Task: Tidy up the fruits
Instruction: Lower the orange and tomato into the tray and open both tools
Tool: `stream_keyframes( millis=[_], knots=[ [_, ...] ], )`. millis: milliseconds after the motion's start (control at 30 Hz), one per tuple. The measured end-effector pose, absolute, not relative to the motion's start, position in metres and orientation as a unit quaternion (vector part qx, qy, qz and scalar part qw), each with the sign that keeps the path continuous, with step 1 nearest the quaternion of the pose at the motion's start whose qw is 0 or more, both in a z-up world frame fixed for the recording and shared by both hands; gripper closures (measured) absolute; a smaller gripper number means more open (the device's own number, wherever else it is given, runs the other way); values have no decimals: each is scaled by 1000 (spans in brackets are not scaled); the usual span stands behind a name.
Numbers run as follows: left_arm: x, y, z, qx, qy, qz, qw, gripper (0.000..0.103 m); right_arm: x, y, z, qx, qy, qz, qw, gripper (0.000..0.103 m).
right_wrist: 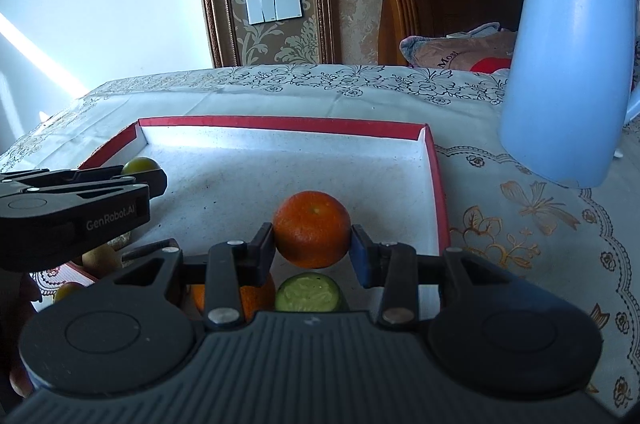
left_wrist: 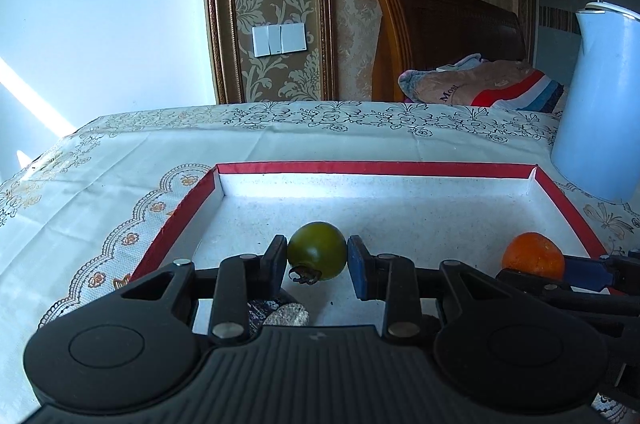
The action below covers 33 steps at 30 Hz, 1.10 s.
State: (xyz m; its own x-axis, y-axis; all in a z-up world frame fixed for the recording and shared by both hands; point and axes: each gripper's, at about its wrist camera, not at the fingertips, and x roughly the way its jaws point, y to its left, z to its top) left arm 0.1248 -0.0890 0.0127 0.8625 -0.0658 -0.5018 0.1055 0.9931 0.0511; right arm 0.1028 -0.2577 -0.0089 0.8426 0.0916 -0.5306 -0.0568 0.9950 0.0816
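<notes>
The left gripper holds a green tomato between its two pads, pinched on both sides. The tomato's little dry stem curls toward the camera. The right gripper holds an orange the same way, squeezed tight from left and right. Both fruits hang over a flat white box with a red rim. I cannot tell if they touch the box floor or float just above it.

The two grippers sit side by side, the left one to the left. In the left wrist view the orange shows at the right edge, with the blue pad of the right gripper beside it. In the right wrist view the left gripper comes in from the left, and it covers most of the green tomato.

Under the right gripper there is another orange and a round green cut thing, maybe a slice of cucumber. The gripper hides most of both. A few more small fruits peek out at the lower left, hard to make out. Under the left gripper lies something speckled, mostly hidden too.

A tall pale blue kettle stands on the flowered tablecloth, just beside the box's far right corner. Behind the table are a wooden headboard, a folded blanket and white wall switches.

Both grippers point forward and tip down a bit toward the box.
</notes>
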Motion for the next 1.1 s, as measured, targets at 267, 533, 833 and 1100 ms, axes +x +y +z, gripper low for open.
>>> stream_keyframes(
  millis=[267, 533, 833, 1100],
  knots=[
    [129, -90, 6, 37, 270, -55, 961, 71, 102, -259, -11, 36, 274, 30, 960, 65],
    [125, -92, 3, 45, 262, -55, 962, 71, 102, -259, -13, 38, 277, 33, 960, 65],
    [120, -91, 4, 43, 259, -59, 963, 71, 100, -264, -15, 42, 278, 24, 959, 64],
    [111, -93, 5, 54, 252, -62, 964, 62, 98, -264, -15, 46, 277, 24, 960, 62]
  ],
)
